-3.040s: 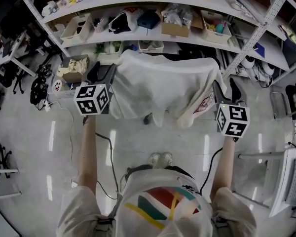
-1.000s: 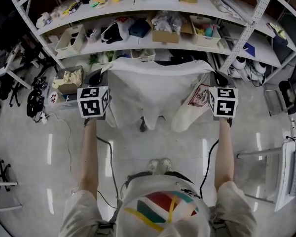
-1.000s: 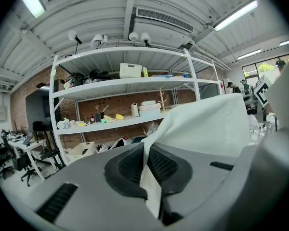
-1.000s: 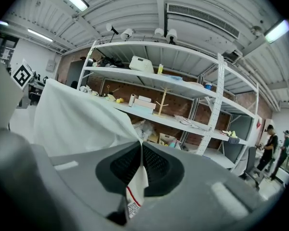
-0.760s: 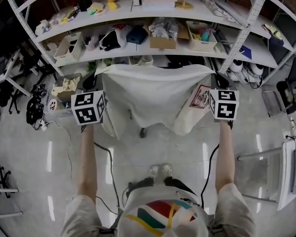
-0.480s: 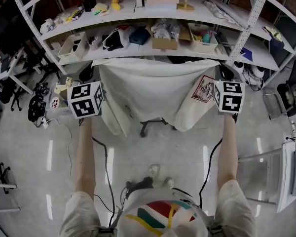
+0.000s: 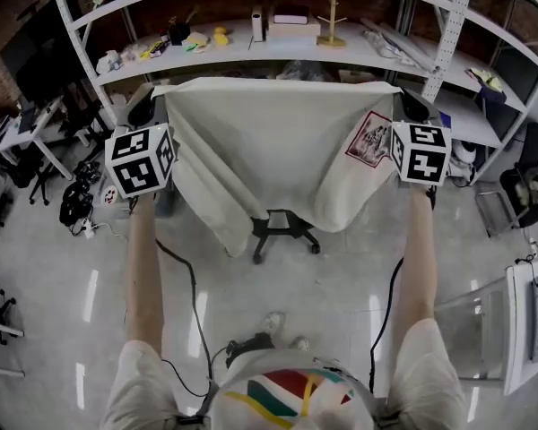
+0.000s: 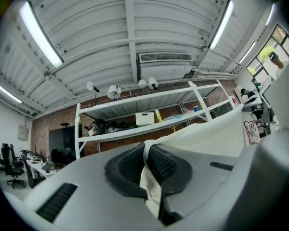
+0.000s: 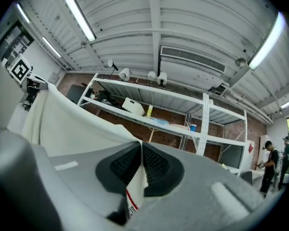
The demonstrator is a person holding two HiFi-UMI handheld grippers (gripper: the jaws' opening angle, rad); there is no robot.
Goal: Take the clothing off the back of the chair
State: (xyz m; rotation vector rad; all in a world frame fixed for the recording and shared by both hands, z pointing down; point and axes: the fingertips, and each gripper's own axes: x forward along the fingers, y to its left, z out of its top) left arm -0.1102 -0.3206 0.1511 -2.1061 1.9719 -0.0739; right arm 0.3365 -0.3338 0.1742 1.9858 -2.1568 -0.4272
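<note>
Now we hold the shirt (image 7: 269,141) spread wide in the air. Its long axis runs left to right from one gripper to the other. Its top edge is taut and nearly level, and its body hangs down toward the floor (image 7: 63,285). A red-edged print (image 7: 369,139) sits near the shirt's right edge, tilted.

Below the hem we see the dark star base of the chair (image 7: 285,229) on the glossy pale floor. The chair's back is hidden behind the cloth, so we cannot tell whether the shirt touches it. Behind the shirt stand white shelves (image 7: 251,47) crowded with boxes and small items, against a brick wall (image 8: 58,129). Desks (image 7: 27,128) stand near the floor's left edge, and cables (image 7: 193,294) trail across the floor by our feet. Overhead, the gripper views show a ribbed white ceiling (image 8: 149,28) with long light strips (image 8: 41,35).

The left gripper (image 7: 160,95) pinches the shirt's upper left corner. In its own view the left gripper (image 8: 147,165) has its jaws clenched on a fold of pale cloth, and the shirt (image 8: 207,136) stretches away to the right. The right gripper (image 7: 396,95) grasps the upper right corner. In its own view the right gripper (image 9: 139,165) has its jaws pressed together on the fabric, and the shirt (image 9: 62,124) runs off to the left.
</note>
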